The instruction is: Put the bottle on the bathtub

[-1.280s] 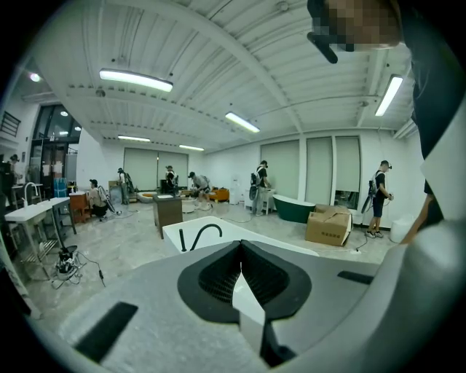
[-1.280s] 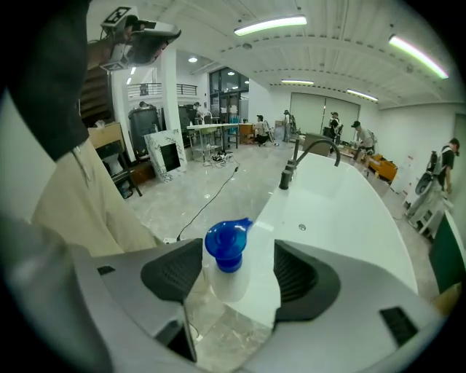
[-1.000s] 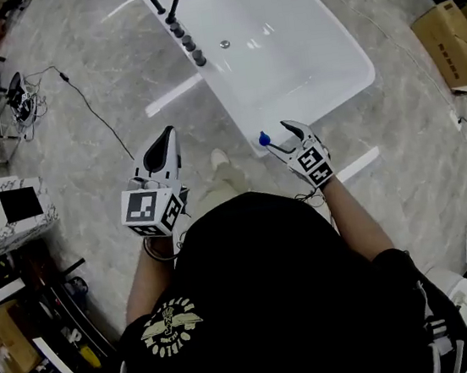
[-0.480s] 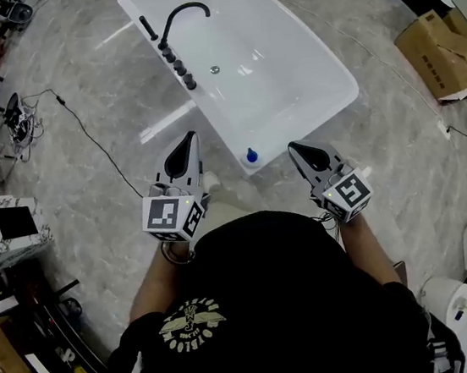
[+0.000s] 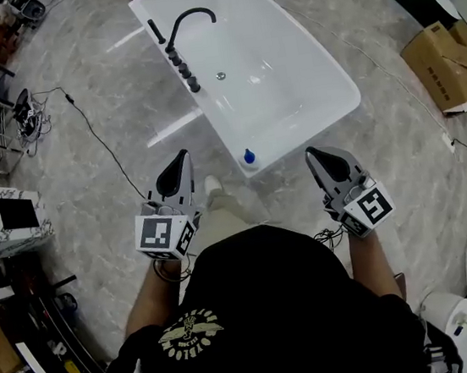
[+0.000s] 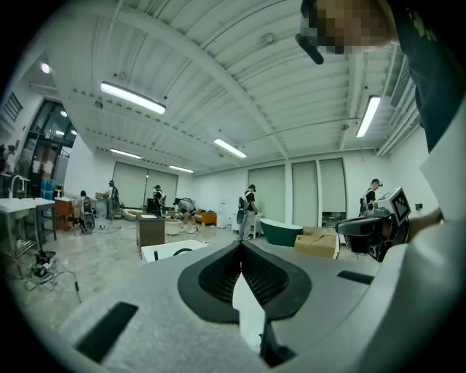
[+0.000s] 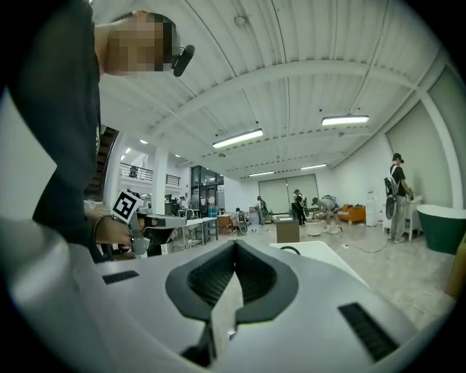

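Observation:
A small bottle with a blue cap point(image 5: 248, 156) stands on the near rim of the white bathtub point(image 5: 326, 60) in the head view. My left gripper point(image 5: 180, 157) is shut and empty, down to the left of the bottle. My right gripper point(image 5: 313, 155) is shut and empty too, off to the right of the bottle and clear of the tub. Each gripper view looks along its closed jaws, the left gripper point(image 6: 240, 246) and the right gripper point(image 7: 234, 245), into the hall. The tub's top shows just past the jaws as a white bathtub point(image 6: 164, 250) and a white bathtub point(image 7: 320, 253).
A black faucet point(image 5: 186, 21) and knobs sit on the tub's left rim. A black cable point(image 5: 92, 116) runs over the marble floor at left. A cardboard box point(image 5: 448, 66) lies at right. A marbled box point(image 5: 7, 218) and cluttered racks stand at left. People work far off in the hall.
My right gripper let go of the bottle, which now stands on the tub's rim, and drew back to the right with its jaws shut. The left gripper stayed close by, shut.

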{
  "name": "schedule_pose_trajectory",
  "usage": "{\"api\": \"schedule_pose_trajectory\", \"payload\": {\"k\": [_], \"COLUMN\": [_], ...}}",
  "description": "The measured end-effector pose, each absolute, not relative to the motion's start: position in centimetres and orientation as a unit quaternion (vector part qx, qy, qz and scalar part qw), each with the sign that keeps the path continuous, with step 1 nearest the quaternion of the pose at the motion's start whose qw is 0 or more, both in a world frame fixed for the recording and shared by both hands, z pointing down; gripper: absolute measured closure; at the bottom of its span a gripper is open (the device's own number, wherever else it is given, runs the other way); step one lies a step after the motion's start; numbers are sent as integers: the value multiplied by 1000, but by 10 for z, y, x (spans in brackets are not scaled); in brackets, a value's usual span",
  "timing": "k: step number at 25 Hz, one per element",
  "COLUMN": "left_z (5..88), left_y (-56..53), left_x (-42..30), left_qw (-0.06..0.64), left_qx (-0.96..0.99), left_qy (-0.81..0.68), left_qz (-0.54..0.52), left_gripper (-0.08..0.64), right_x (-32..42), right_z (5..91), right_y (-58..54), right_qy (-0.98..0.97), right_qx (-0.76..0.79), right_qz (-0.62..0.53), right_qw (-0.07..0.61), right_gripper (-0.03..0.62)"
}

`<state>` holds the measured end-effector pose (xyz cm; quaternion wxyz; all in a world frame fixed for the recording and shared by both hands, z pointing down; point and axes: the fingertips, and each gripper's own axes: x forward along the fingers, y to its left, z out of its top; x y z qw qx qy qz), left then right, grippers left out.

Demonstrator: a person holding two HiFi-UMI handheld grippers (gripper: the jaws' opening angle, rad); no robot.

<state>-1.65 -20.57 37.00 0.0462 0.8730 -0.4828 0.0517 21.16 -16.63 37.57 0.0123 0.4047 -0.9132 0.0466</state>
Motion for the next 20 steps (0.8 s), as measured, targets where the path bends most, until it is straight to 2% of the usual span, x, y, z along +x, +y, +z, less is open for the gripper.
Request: {"api": "schedule_pose_trajectory", "payload": {"k": [9, 20], "left_z": [334, 324], "left_y": [-184, -211], "left_x": [-35, -28], "left_qw": [30, 21], "left_qx": [867, 890], "left_qy": [-493, -450], "left_qz": [73, 65], "left_gripper": [551, 551], "right_x": [229, 229], "right_z": [361, 360], "right_y": [-162, -158], "right_qy": [-898, -874], "right_qx": [435, 481], "right_qz": [64, 68], "right_qw": [13, 29], "right_gripper": [581, 581]}}
